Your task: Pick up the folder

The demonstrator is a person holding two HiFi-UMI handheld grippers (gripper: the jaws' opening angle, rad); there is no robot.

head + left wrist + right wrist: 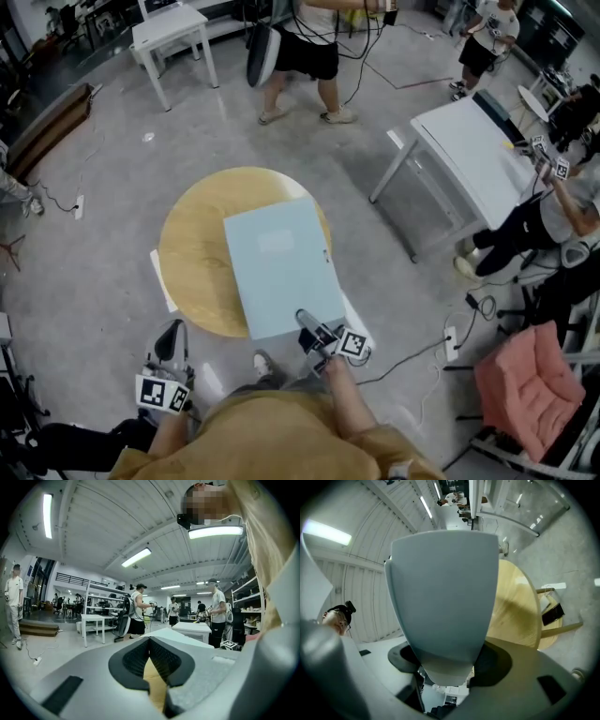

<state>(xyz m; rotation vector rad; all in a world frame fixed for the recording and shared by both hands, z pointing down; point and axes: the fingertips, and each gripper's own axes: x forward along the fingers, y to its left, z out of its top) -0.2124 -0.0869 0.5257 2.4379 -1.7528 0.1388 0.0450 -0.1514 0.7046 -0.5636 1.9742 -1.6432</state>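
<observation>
Right gripper is pinching just one edge of the folder over the table, so it could sag and slip out. Left gripper is beside the table, pressed together on nothing.

Folder over round table

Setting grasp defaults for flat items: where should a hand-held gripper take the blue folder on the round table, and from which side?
Its near edge by the right corner, coming from the person's side. The folder is flat and wide, and that corner juts past the rim of the round table, leaving room above and below for jaws. The right hand-held gripper is shut on it there.
</observation>
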